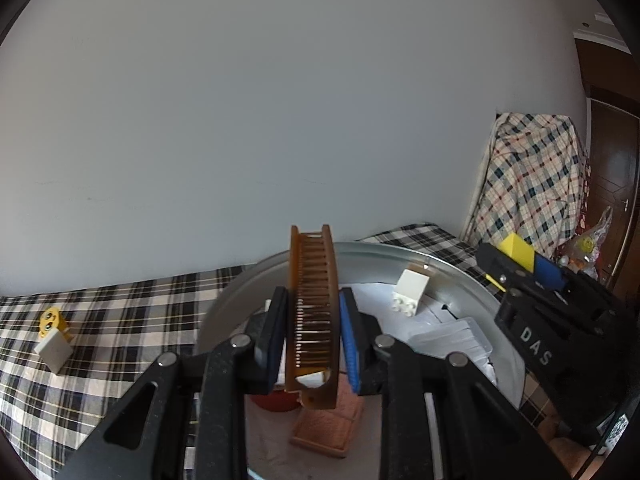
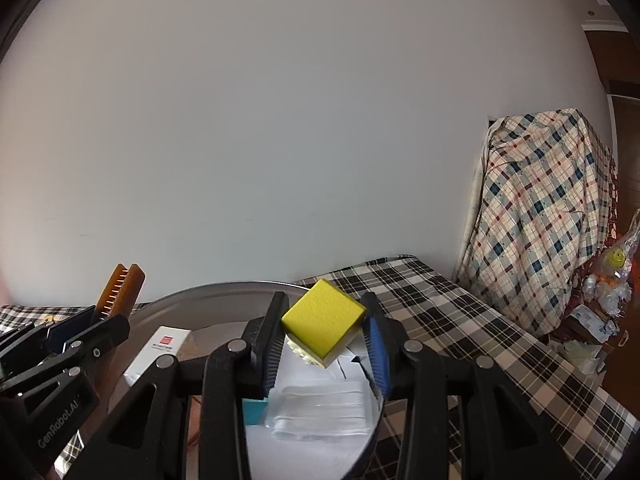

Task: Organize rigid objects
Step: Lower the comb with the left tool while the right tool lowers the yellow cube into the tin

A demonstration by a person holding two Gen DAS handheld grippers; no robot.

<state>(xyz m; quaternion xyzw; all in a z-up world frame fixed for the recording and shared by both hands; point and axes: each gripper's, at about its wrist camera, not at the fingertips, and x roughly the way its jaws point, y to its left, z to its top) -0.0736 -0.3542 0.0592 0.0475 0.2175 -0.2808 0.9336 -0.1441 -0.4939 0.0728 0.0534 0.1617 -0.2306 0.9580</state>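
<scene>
The left gripper (image 1: 313, 334) is clamped on an amber comb (image 1: 313, 312), its 2 fingers pressing the comb's long sides so that the comb stands on end, teeth toward the camera, above a round metal basin (image 1: 472, 280). The basin sits on a black-and-white checked cloth (image 1: 120, 308) and holds a white toy block (image 1: 411, 292) lying on white papers (image 1: 384, 300), a clear plastic packet (image 1: 452, 338), an orange pad (image 1: 332, 420) and a red round thing partly hidden behind the fingers. Out on the cloth, well apart from the basin, a yellow toy brick with a face (image 1: 51, 320) touches a white block (image 1: 54, 350). The right gripper (image 2: 324, 336) holds a yellow block (image 2: 323, 326) tilted on a corner between its 2 fingers, over the right part of the basin. A white box with a red square (image 2: 158, 354) rests against the basin's left wall. A chair draped in plaid fabric (image 2: 540, 220) stands by the wall.
</scene>
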